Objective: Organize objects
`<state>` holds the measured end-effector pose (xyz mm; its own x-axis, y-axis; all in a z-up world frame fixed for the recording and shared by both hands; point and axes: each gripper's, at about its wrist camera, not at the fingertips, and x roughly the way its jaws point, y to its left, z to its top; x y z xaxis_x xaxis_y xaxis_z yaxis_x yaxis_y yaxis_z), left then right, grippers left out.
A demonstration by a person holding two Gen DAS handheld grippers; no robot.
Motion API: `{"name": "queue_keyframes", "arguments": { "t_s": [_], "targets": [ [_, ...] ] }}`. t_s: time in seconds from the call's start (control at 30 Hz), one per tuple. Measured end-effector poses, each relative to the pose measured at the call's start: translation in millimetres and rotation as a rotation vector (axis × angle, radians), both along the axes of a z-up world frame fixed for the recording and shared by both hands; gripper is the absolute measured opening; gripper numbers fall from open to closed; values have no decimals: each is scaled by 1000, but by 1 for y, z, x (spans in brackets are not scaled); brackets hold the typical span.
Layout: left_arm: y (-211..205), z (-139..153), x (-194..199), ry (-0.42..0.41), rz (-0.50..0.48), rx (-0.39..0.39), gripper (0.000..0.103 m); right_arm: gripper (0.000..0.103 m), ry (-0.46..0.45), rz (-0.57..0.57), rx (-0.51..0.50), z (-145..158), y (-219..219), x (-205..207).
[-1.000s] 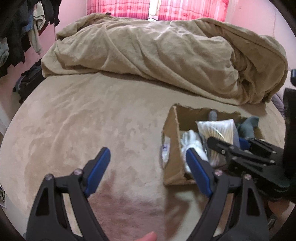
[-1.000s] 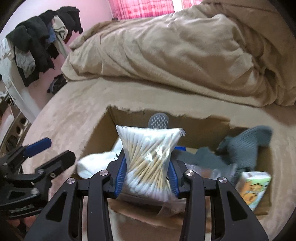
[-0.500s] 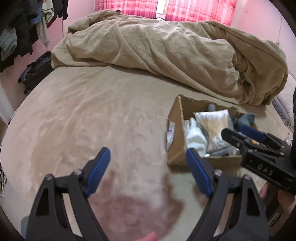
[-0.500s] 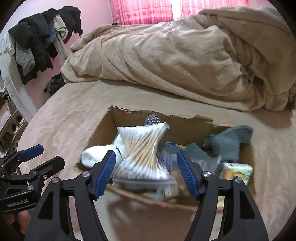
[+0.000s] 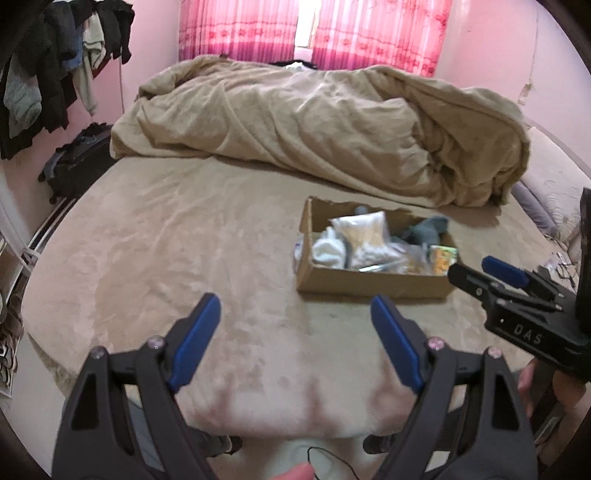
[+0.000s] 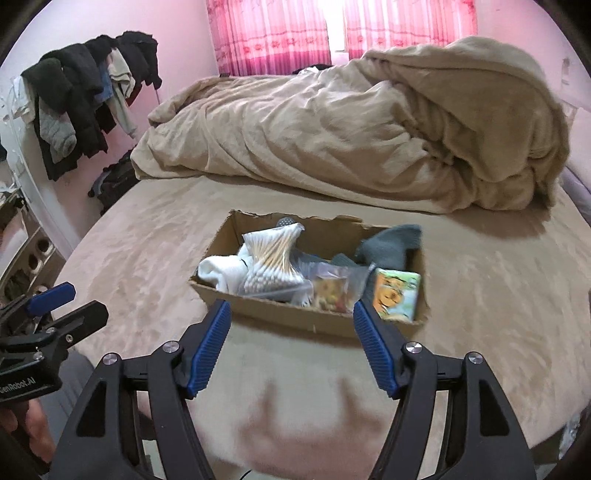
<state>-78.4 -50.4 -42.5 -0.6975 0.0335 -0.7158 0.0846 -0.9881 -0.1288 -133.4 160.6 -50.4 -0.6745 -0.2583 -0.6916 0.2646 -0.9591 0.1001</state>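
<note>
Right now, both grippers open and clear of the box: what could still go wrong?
1. The bag of cotton swabs stands on top of the white sock, poking above the cardboard box rim; a nudge could tip it out.
2. The box sits on soft bedding, so pressing near it may tilt it.
3. The right gripper and left gripper are side by side; they could collide on the next reach.

Pink walls (image 6: 177, 48), pink curtains (image 6: 273, 33) over a bright window, beige bed (image 5: 166, 240), rumpled tan duvet (image 6: 351, 140), hanging clothes (image 6: 85, 96)
</note>
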Motion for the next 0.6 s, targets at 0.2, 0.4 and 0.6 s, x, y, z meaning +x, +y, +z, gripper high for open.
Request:
{"name": "queue_keyframes", "arguments": {
  "t_s": [0.2, 0.4, 0.6],
  "targets": [
    [15, 23, 41, 40, -40, -34, 85, 72, 27, -11, 8, 24, 14, 43],
    [18, 28, 73, 63, -46, -56, 85, 73, 55, -9, 24, 38, 21, 88],
    [24, 26, 86, 80, -60, -61, 85, 73, 52, -27, 26, 35, 28, 109]
  ]
}}
